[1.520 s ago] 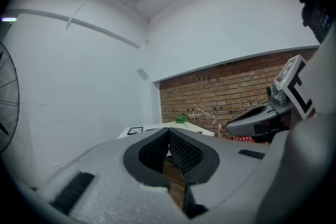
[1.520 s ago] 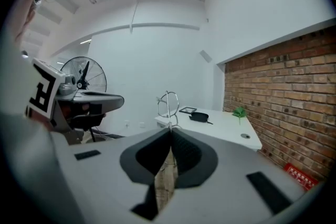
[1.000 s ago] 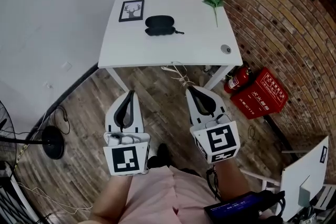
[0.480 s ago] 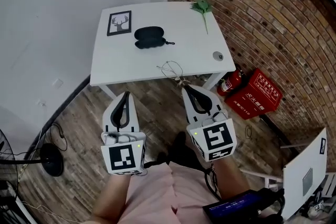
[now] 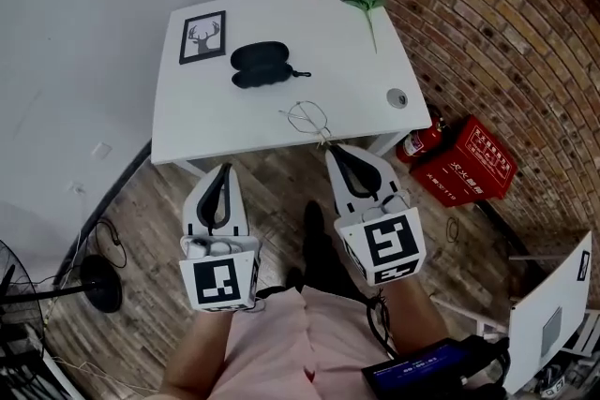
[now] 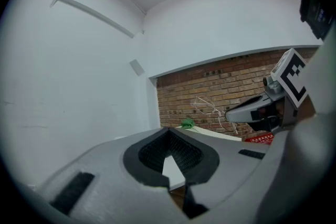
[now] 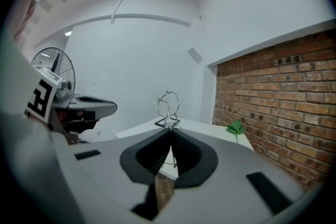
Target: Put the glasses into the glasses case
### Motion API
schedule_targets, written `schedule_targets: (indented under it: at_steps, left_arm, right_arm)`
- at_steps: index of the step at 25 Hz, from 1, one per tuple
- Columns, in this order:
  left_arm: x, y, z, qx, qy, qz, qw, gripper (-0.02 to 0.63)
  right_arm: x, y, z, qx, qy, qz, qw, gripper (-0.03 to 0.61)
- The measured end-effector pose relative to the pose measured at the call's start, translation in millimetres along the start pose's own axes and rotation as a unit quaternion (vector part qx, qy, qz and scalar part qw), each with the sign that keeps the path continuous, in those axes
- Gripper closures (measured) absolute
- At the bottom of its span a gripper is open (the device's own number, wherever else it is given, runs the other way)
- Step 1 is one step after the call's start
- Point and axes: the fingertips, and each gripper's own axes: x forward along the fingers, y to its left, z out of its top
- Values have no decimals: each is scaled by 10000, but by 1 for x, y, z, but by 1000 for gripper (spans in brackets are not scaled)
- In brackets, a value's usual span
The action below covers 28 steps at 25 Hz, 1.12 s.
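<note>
Now both grippers point forward, side by side. The right gripper pinches the wire glasses above the table's near edge. The left gripper is closed, empty (glasses case lies farther back).

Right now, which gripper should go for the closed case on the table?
Left. The left gripper is empty, jaws together, and sits on the case's side of the table. The right gripper is shut on the glasses, so it likely can't handle anything else.
</note>
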Motion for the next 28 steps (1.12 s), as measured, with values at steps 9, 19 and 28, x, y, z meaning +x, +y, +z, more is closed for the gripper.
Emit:
schedule_targets:
  at_steps: [9, 19, 28]
  left_arm:
    - [111, 9, -26, 172, 600, 76, 9980, 611]
    - [202, 29, 0, 324, 603, 434, 9967, 611]
    - [221, 68, 37, 198, 255, 839, 9959, 611]
  right_arm:
    - [101, -65, -26, 249, 327, 461, 9981, 563]
    - [193, -121, 2, 86, 173, 1046, 9943, 563]
    - [233, -125, 56, -441, -160, 1318, 9902, 563]
